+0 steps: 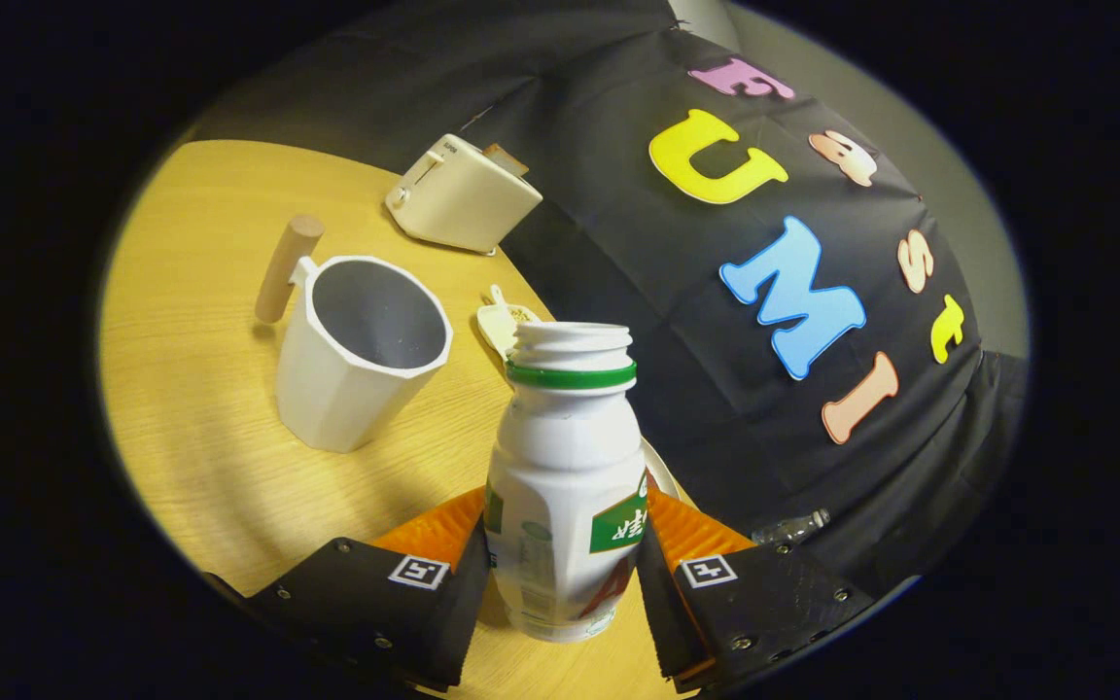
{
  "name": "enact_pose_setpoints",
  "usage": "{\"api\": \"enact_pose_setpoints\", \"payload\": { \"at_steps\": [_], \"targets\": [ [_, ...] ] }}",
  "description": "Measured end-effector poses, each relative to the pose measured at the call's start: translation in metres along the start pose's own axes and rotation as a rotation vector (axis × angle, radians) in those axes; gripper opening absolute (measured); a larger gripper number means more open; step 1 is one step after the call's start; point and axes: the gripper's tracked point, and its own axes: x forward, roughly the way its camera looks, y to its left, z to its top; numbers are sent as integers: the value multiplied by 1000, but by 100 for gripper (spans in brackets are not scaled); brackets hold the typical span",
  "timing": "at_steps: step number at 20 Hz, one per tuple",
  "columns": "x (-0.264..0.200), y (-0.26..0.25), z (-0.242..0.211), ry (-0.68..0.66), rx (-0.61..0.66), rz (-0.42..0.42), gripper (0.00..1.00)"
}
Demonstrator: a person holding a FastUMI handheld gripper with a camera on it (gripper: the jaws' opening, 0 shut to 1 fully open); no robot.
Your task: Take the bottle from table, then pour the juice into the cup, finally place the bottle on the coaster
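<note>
- A white plastic bottle point(565, 486) with a green ring around its neck stands between the two fingers of the gripper point(565, 574).
- The bottle's long axis runs straight away from the gripper, its open, capless mouth pointing ahead toward the black cloth wall and its base nearest the camera.
- The whole scene appears tilted, with the wooden counter point(191, 408) sloping off to one side, so whether the bottle is truly upright cannot be told.
- Both fingers press against the bottle's lower body, one on each flank, so the gripper is closed on it at a medium width.
- Whether the bottle's base touches the counter or is lifted off it cannot be told.
- A white faceted cup point(358, 350) with a pale wooden handle stands on the counter beyond the fingers, to the left of the bottle and apart from it; its opening faces the camera and its inside looks grey.
- A cream-coloured toaster point(463, 199) sits farther off, beyond the cup, near the cloth wall.
- A small pale object point(504, 323) lies just behind the bottle's mouth; what it is cannot be made out.
</note>
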Motion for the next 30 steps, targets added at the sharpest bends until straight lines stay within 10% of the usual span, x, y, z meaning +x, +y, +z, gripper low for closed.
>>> {"api": "enact_pose_setpoints", "payload": {
  "at_steps": [30],
  "targets": [
    [8,-22,38,20,-644,-153,72]
  ]
}}
